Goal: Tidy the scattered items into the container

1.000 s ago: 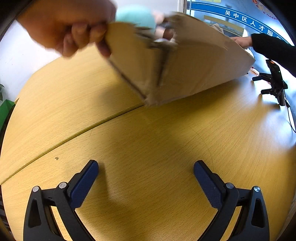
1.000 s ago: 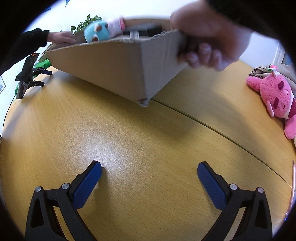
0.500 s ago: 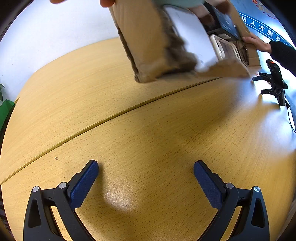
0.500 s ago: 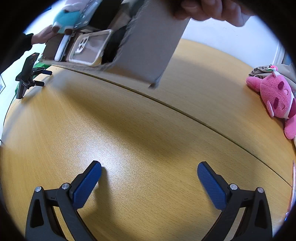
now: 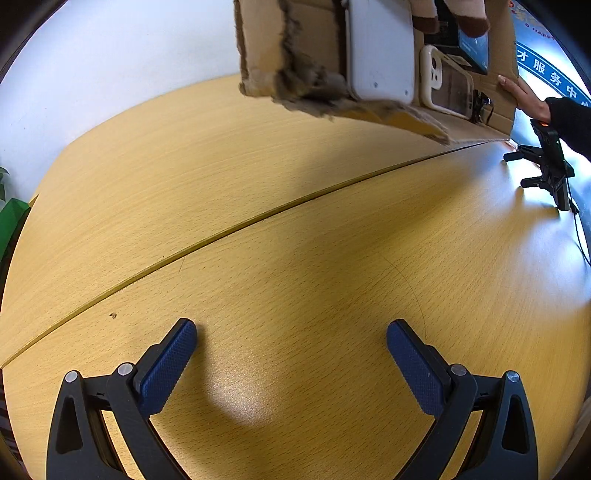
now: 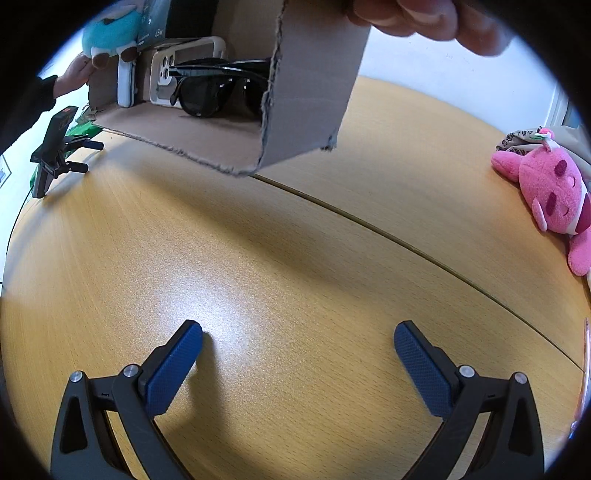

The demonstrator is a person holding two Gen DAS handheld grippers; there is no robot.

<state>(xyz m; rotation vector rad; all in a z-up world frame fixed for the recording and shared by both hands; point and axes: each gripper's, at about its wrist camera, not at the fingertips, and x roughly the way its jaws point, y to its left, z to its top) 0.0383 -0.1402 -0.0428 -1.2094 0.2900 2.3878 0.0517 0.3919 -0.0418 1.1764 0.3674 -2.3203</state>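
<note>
A cardboard box (image 6: pixel 310 92) is held up by bare hands (image 6: pixel 436 18) above the far side of the wooden table (image 6: pixel 295 266), tipped with its open side toward me. Inside it I see black sunglasses (image 6: pixel 214 88), a phone case (image 6: pixel 184 62), a white device (image 6: pixel 125 83) and a teal plush (image 6: pixel 110 31). The left wrist view shows the box (image 5: pixel 280 48), the white device (image 5: pixel 380 55) and the phone case (image 5: pixel 448 86). My left gripper (image 5: pixel 291 354) and right gripper (image 6: pixel 297 354) are open, empty, low over the table, well short of the box.
A pink plush (image 6: pixel 554 199) lies at the table's right edge. A black phone stand (image 6: pixel 55 151) stands at the far left of the right wrist view and at the far right in the left wrist view (image 5: pixel 550 162). A dark-sleeved hand (image 5: pixel 524 98) holds the box's far end.
The hands have lifted the box and tipped it toward me, so its contents now show. Both grippers have stayed still and open.
</note>
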